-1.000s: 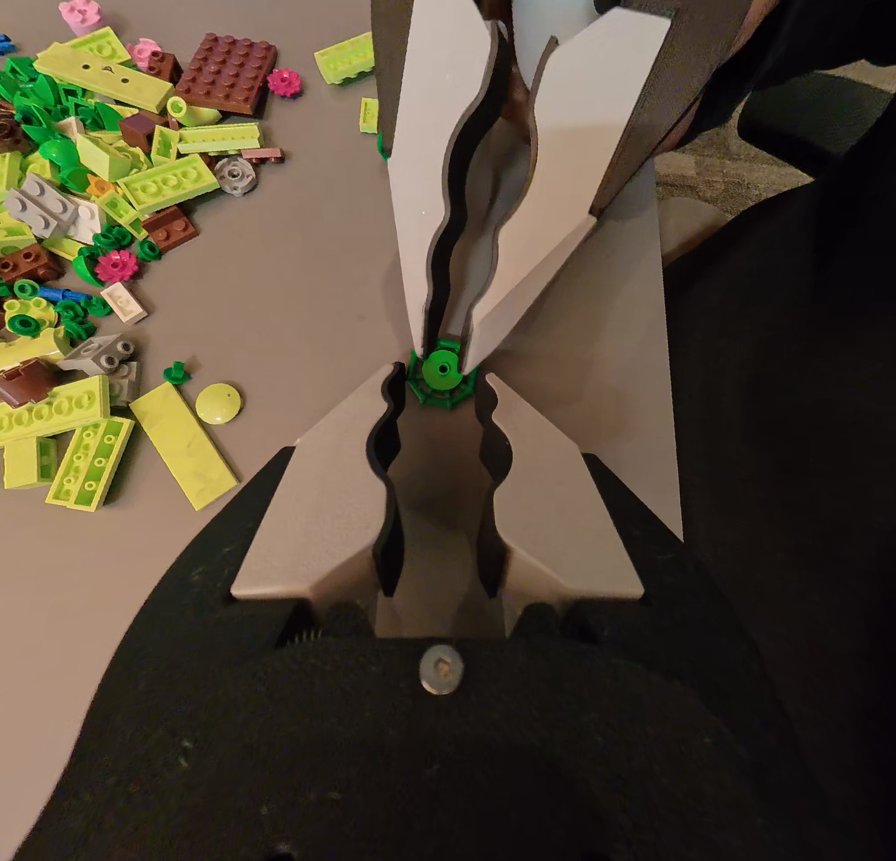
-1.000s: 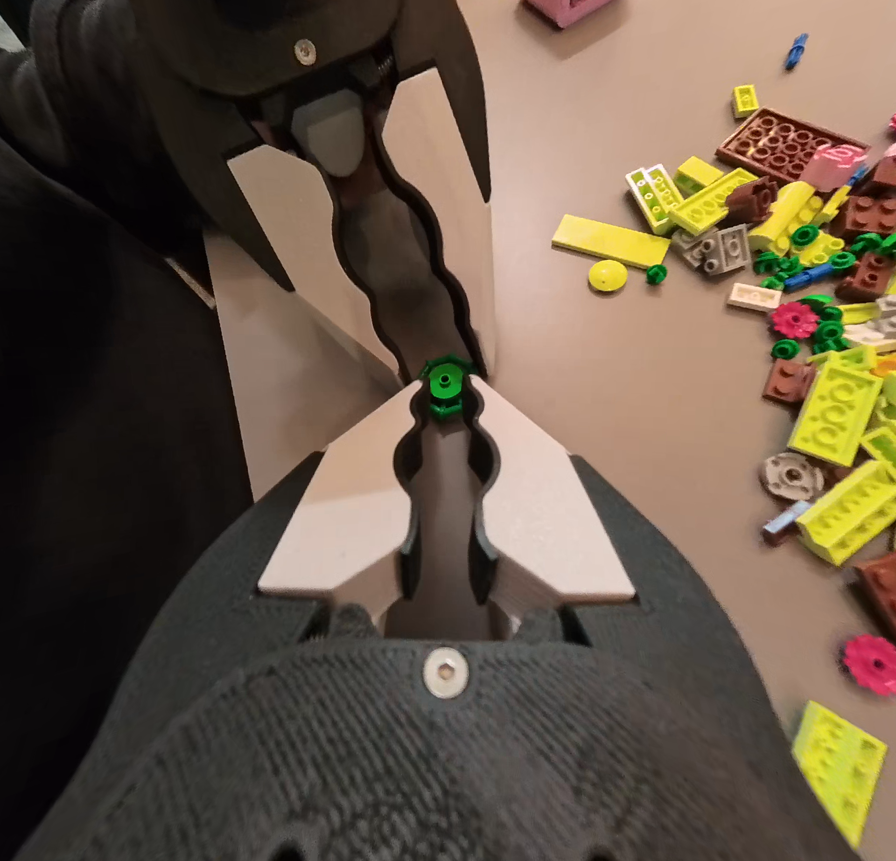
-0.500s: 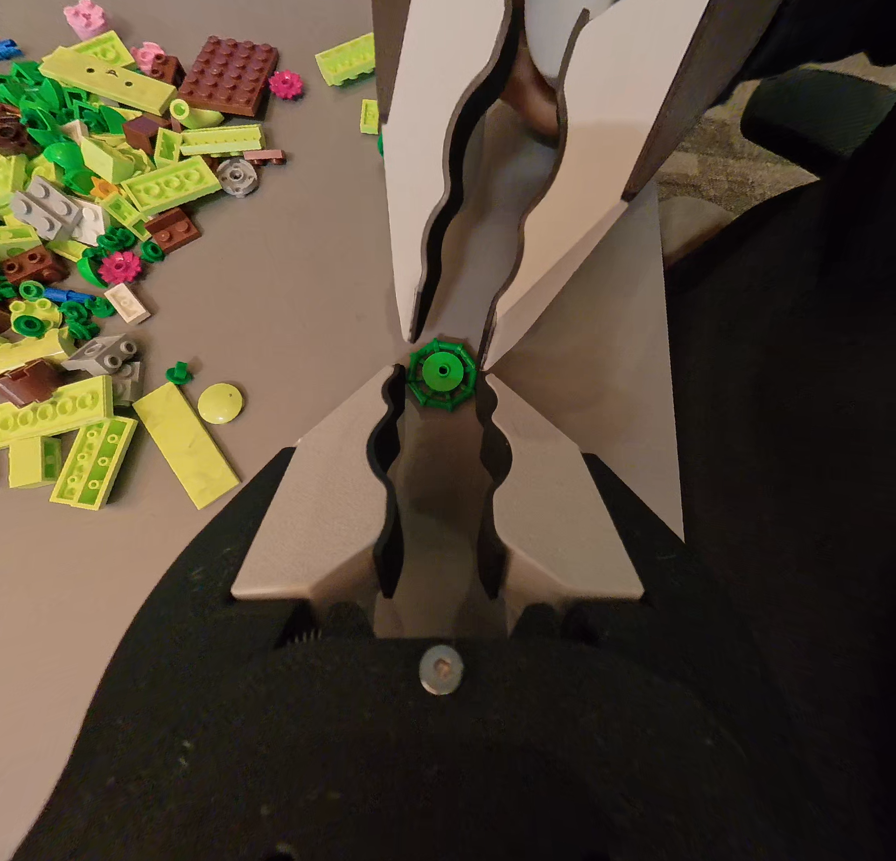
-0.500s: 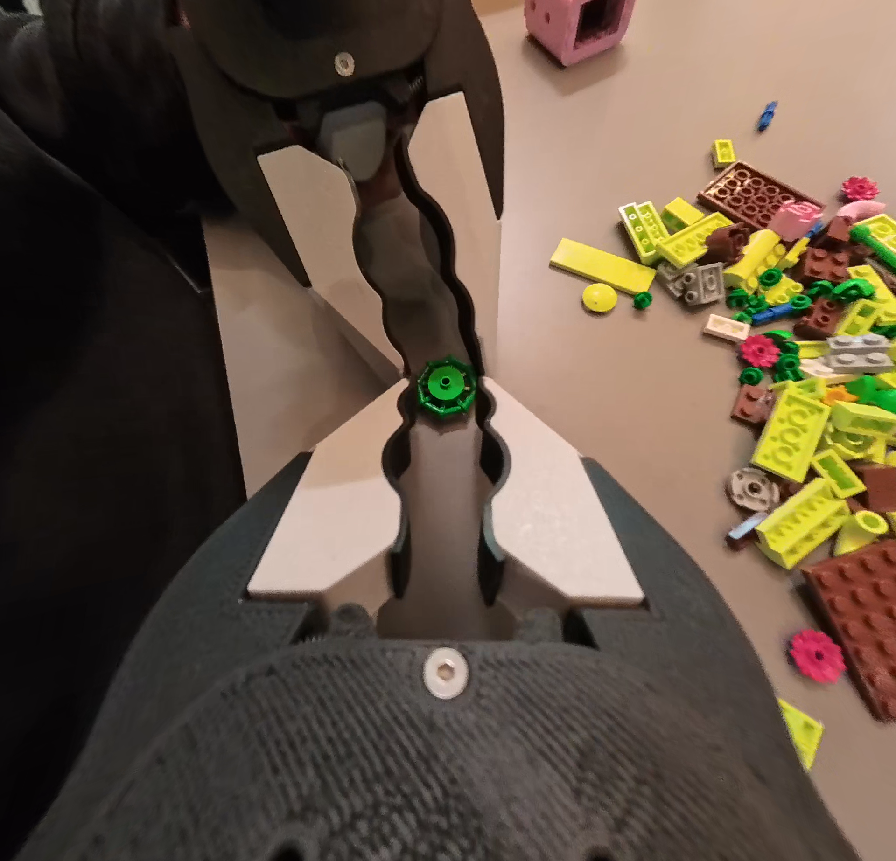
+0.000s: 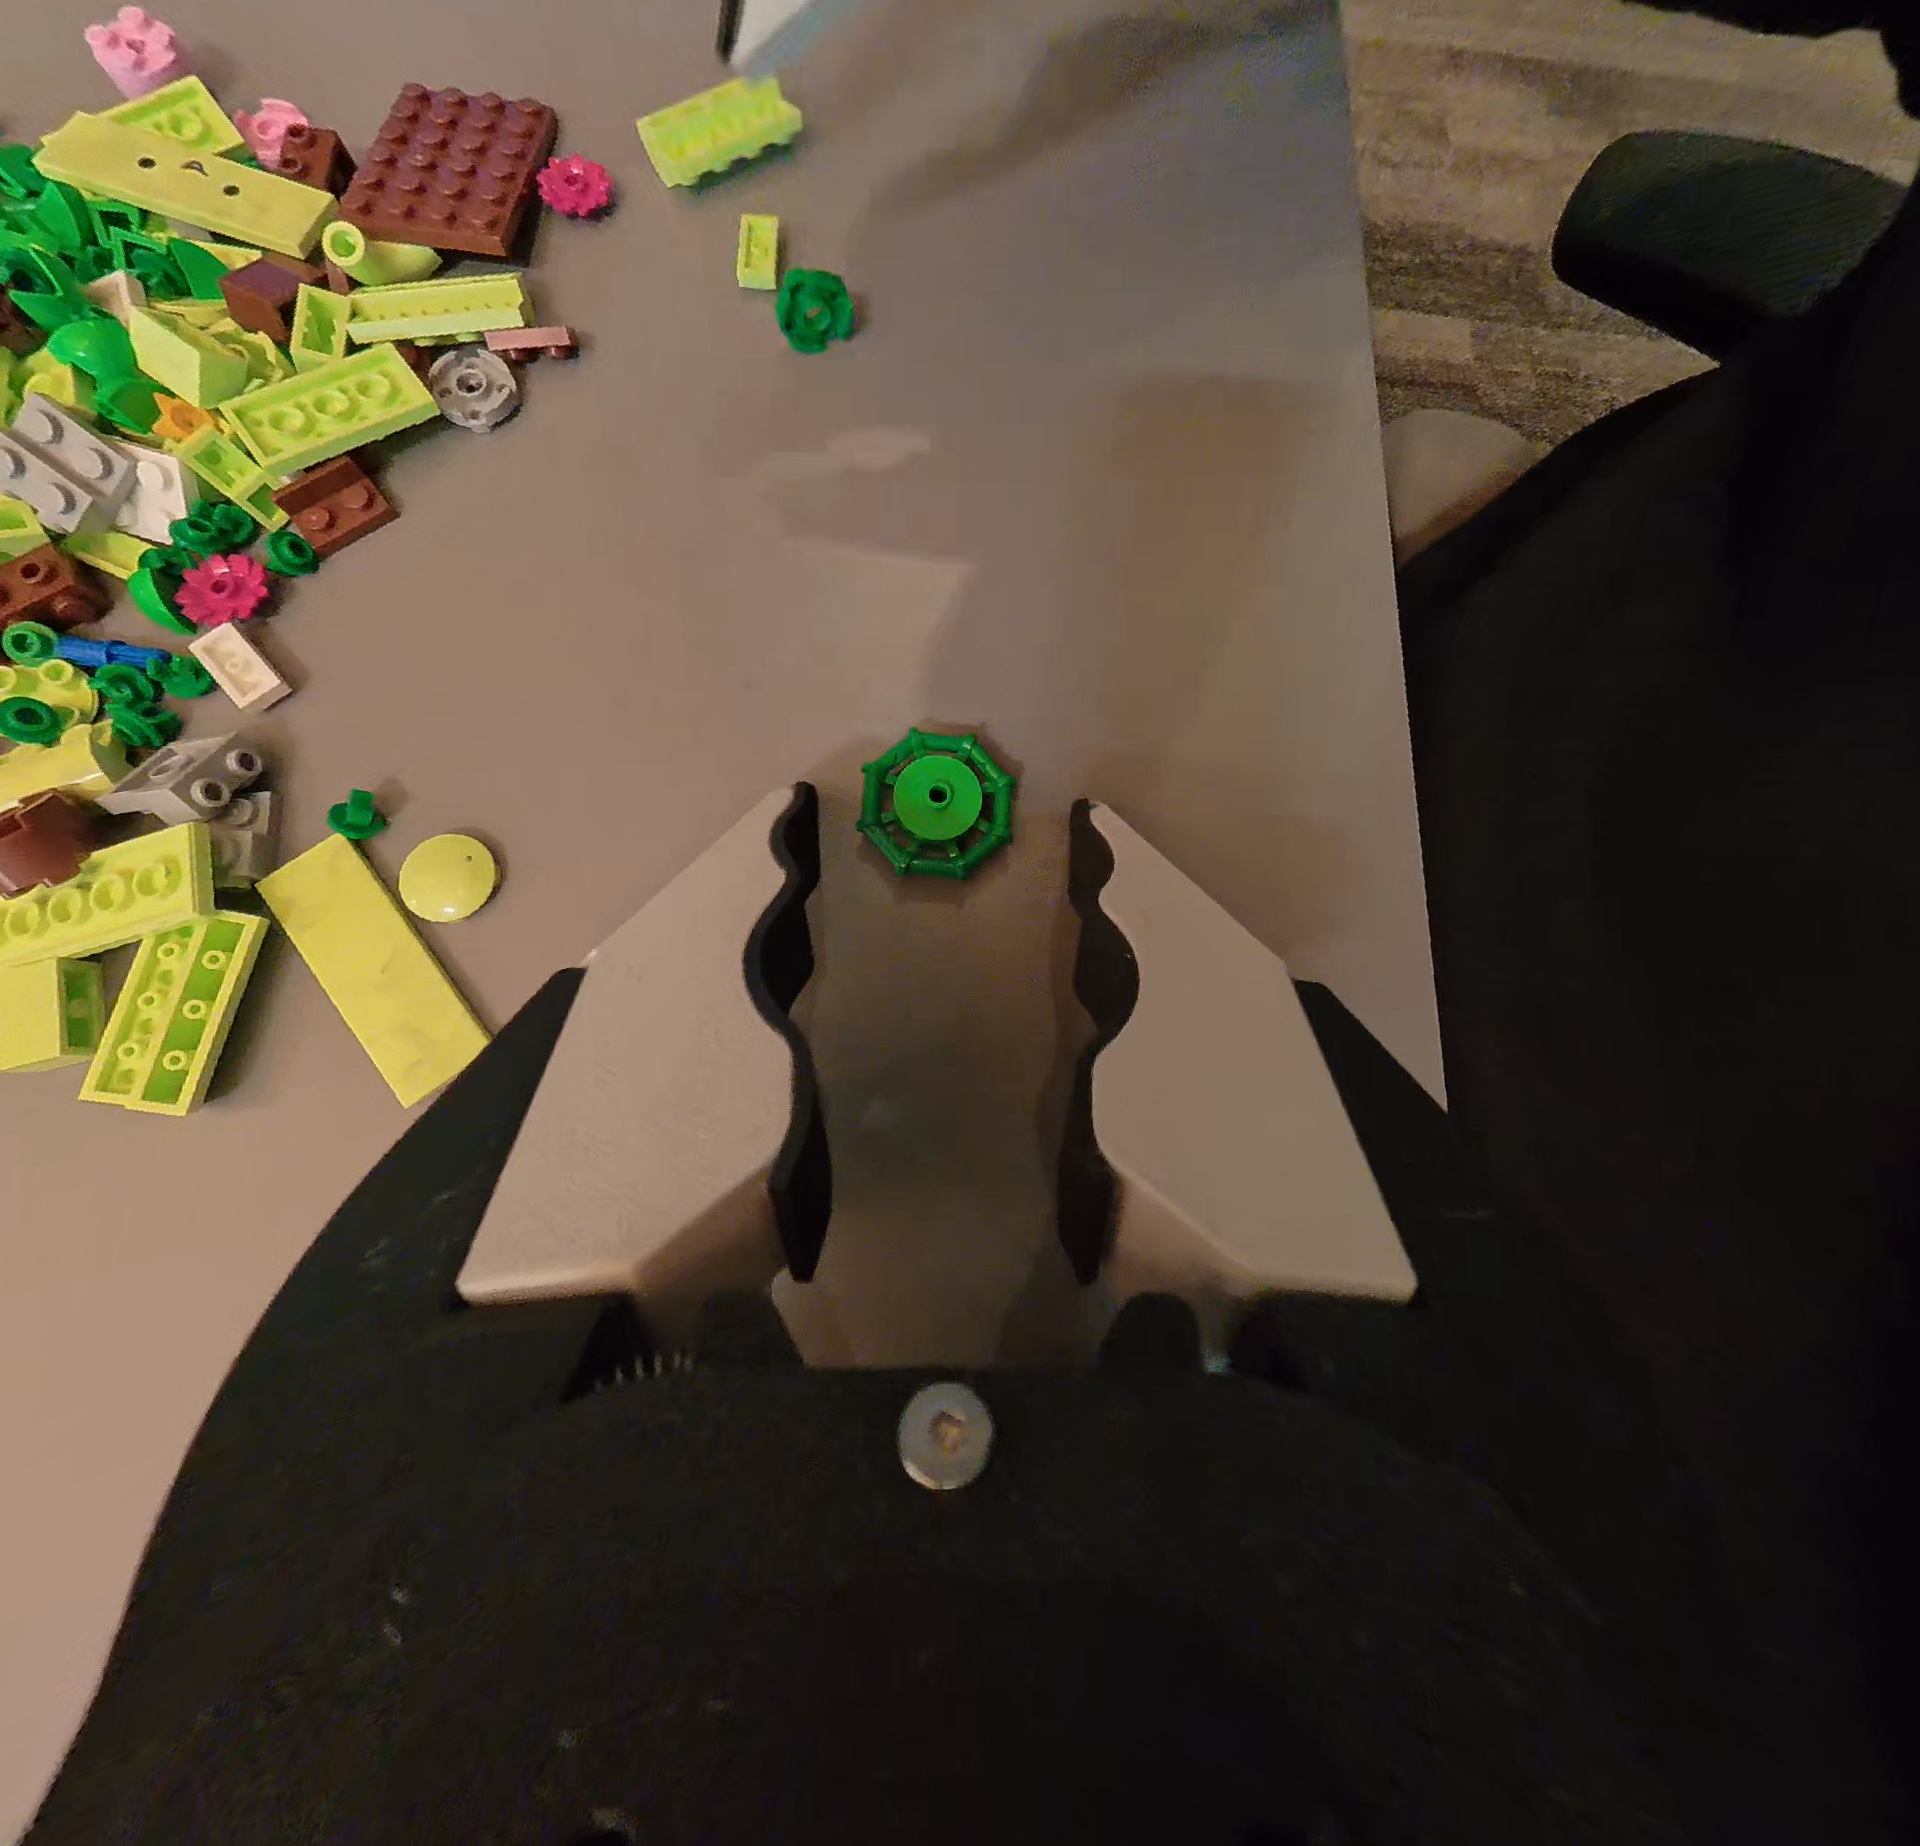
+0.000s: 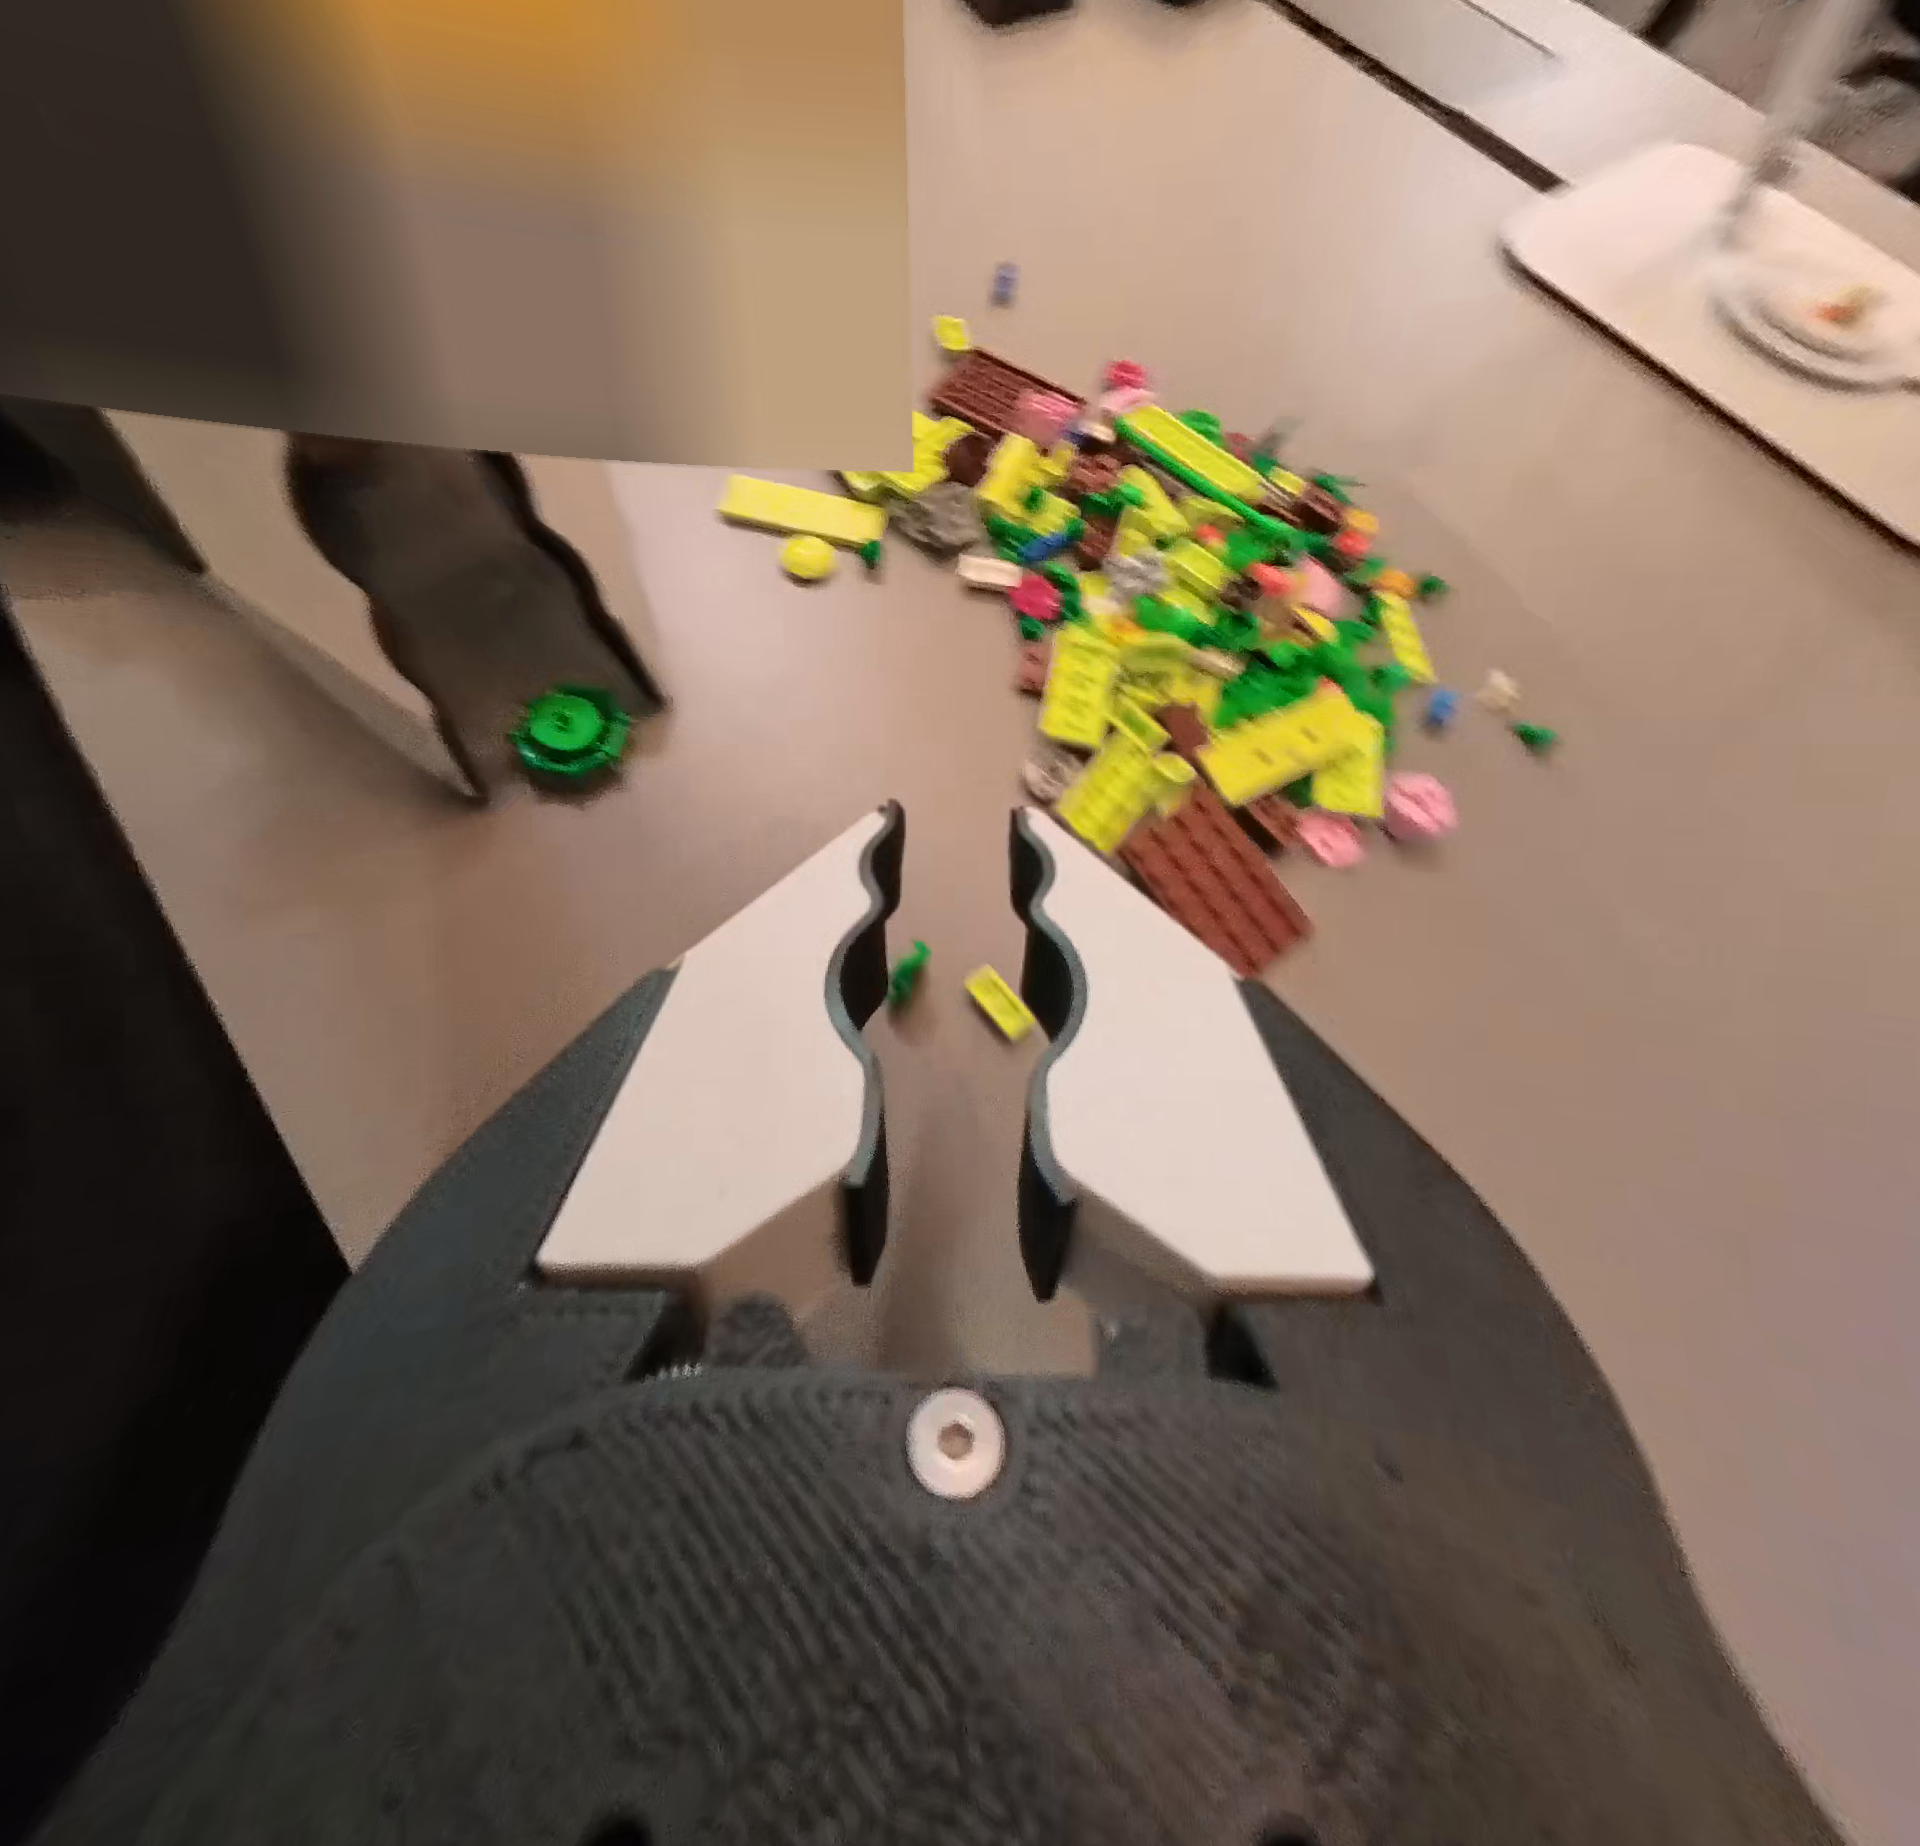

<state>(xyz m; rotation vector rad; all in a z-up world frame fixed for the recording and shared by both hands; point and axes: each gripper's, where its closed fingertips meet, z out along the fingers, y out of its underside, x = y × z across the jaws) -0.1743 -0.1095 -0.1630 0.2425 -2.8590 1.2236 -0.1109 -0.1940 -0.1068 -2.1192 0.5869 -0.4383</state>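
Note:
A round green wheel-like piece with a lighter green hub [image 5: 935,804] lies on the grey table [image 5: 675,601]. It sits between the tips of my left gripper [image 5: 940,802], which is open, and touches neither finger. The right wrist view shows the same piece [image 6: 566,731] at the tips of the left gripper [image 6: 561,747]. My right gripper [image 6: 956,812] is raised above the table, to the right of that piece. It is empty, with its jaws a small gap apart. A tiny green piece [image 6: 909,970] and a small lime plate [image 6: 997,1001] lie on the table below it.
A pile of lime, green, brown, grey and pink bricks [image 5: 208,446] lies left of my left gripper and also shows in the right wrist view [image 6: 1195,633]. The table edge [image 5: 1387,601] runs close on the right, with a dark chair [image 5: 1714,217] beyond. A white tray [image 6: 1662,342] sits far right. The small lime plate [image 6: 997,1001] lies some 6 cm from my right tips, 12 cm from my left tips. The left camera catches it too, in the left wrist view [image 5: 761,258].
The right gripper has let go of the green piece and pulled up and away from it. The left gripper has opened wider, so the piece now lies free between its tips.

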